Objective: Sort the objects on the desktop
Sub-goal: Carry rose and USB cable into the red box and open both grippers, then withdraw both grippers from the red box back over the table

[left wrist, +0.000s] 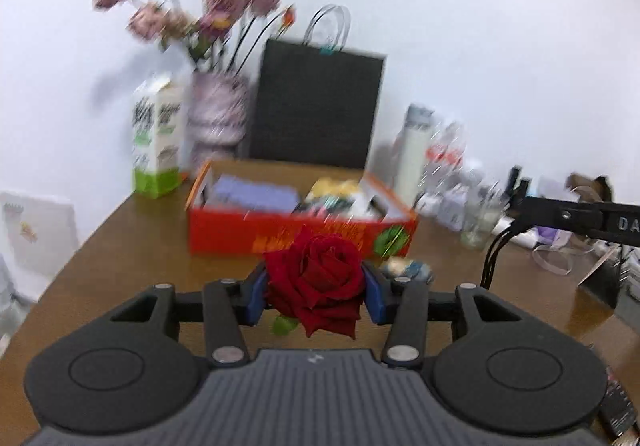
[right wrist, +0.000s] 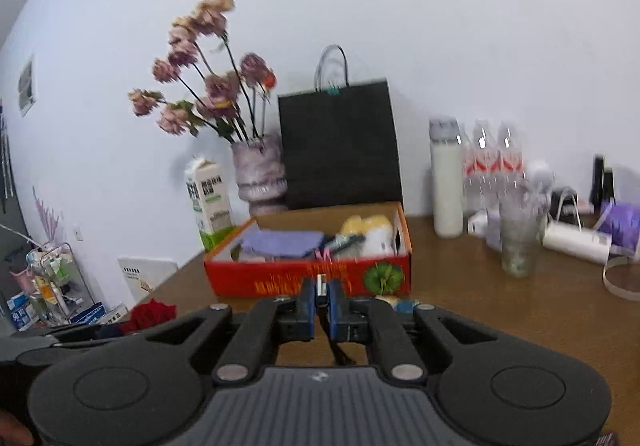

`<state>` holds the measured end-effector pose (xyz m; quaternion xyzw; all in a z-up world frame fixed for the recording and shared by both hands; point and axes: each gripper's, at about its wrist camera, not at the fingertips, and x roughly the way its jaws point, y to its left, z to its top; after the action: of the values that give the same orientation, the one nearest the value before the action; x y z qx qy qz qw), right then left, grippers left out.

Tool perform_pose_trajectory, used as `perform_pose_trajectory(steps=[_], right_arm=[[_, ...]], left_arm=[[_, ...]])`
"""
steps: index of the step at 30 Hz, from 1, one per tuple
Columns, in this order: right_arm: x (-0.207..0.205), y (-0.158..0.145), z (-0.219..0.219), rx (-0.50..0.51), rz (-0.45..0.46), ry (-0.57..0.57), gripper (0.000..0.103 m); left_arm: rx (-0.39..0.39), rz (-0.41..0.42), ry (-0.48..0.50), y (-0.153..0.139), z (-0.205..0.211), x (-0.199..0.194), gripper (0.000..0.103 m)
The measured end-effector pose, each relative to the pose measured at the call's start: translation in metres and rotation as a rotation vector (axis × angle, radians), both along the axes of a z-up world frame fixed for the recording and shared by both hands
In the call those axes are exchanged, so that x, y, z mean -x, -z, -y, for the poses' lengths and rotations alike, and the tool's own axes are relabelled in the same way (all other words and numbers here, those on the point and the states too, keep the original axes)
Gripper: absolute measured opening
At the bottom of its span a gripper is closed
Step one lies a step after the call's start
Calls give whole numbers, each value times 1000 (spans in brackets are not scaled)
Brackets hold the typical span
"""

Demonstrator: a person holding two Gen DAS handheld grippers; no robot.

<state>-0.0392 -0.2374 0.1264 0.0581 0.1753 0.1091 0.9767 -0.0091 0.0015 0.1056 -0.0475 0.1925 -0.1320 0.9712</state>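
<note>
Left wrist view: above the wooden table (left wrist: 120, 246), looking forward and slightly down, close to the red box (left wrist: 296, 234). Right wrist view: same heading, from farther right. Shared: red box (right wrist: 308, 274), black bag (right wrist: 340, 150), vase (right wrist: 260, 170).

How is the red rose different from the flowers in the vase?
The red rose is one deep red bloom; the flowers in the vase are several faded pinkish-purple blooms. The rose is clamped in the left gripper, no stem showing; the vase flowers stand on long dark stems by the wall. Both look rose-shaped.
</note>
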Motion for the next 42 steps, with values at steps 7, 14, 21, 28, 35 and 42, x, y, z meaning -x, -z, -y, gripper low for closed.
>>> perform_pose_trajectory(steps=[7, 14, 21, 28, 35, 42], right_arm=[[-18, -53, -18, 125, 121, -23, 6], [-99, -94, -30, 123, 103, -98, 6], [-213, -106, -38, 14, -4, -160, 6], [-352, -8, -17, -34, -430, -107, 6], [-418, 43, -22, 112, -525, 32, 47], [-393, 16, -21, 296, -353, 127, 79]], left_arm=[[46, -6, 29, -28, -12, -63, 47], [-12, -56, 23, -39, -11, -158, 48], [-35, -222, -1, -14, -10, -262, 47], [-104, -350, 73, 35, 19, -300, 49], [-56, -309, -24, 25, 18, -328, 70], [-52, -226, -2, -9, 9, -303, 90]])
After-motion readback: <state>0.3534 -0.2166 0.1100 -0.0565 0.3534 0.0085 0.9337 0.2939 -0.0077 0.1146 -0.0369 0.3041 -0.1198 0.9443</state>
